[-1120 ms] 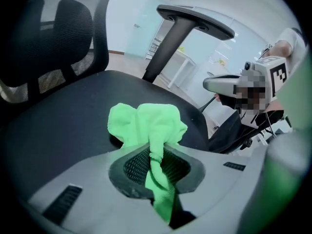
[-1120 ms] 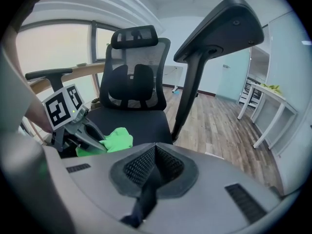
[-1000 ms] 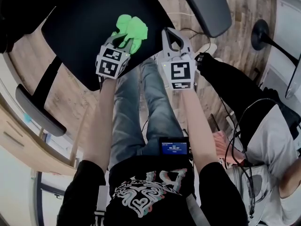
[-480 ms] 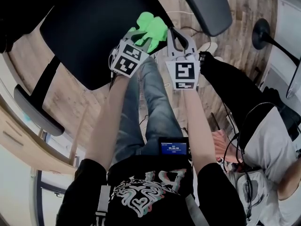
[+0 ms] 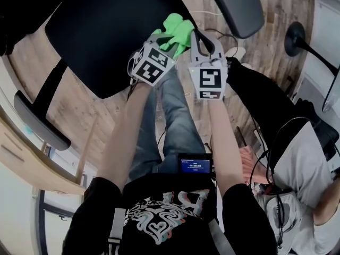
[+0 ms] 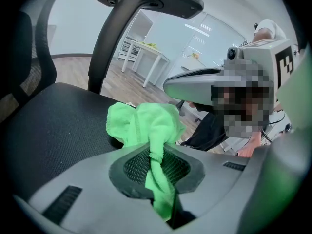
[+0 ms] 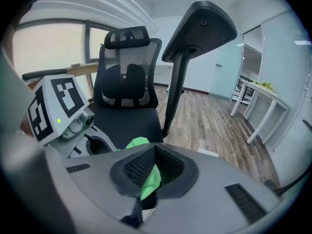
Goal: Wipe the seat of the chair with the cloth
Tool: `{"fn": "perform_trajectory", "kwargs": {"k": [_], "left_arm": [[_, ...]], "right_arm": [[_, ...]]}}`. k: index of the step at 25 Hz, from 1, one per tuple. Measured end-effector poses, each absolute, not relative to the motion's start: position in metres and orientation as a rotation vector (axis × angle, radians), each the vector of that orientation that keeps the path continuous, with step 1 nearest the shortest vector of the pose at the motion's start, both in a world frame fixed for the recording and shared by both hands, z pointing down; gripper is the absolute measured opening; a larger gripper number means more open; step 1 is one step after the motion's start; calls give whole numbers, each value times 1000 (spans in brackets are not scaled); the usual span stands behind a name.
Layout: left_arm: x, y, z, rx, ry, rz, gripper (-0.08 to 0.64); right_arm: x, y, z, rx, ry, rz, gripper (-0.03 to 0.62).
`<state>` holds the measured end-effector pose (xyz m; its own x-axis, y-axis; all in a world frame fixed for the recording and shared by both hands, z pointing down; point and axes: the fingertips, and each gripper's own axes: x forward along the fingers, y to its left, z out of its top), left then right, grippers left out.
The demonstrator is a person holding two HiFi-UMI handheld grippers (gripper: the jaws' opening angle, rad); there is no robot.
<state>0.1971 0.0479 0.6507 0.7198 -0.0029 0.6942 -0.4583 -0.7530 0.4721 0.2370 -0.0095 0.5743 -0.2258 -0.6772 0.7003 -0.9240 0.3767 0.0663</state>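
Observation:
The black chair seat (image 5: 106, 31) fills the upper left of the head view. A bright green cloth (image 5: 178, 30) lies bunched at the seat's right front corner. My left gripper (image 5: 167, 39) is shut on the cloth (image 6: 144, 126), a strip of it pinched between the jaws (image 6: 157, 150) just above the mesh seat (image 6: 53, 126). My right gripper (image 5: 199, 36) hovers close beside it, off the seat's edge, shut. In the right gripper view the jaws (image 7: 155, 150) meet, and the cloth (image 7: 148, 177) shows only behind them.
The chair's right armrest (image 5: 236, 7) overhangs both grippers, and its left armrest (image 5: 40, 121) is at lower left. The backrest (image 7: 126, 77) stands beyond the seat. A second person's dark trouser leg (image 5: 265, 100) and cables lie on the right. A white table (image 7: 258, 101) stands farther off.
My left gripper has dragged the cloth rightwards across the seat to its right front corner, next to the right gripper. The right gripper has hardly moved.

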Motion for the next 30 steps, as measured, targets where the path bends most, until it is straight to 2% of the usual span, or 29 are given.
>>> {"fn": "perform_trajectory", "kwargs": {"k": [11, 30], "left_arm": [[191, 48, 653, 2256, -344, 881, 52], [107, 42, 678, 2166, -427, 1036, 52]], "right_arm": [[232, -9, 578, 1347, -1984, 483, 1], [203, -15, 583, 1308, -1996, 483, 2]]}}
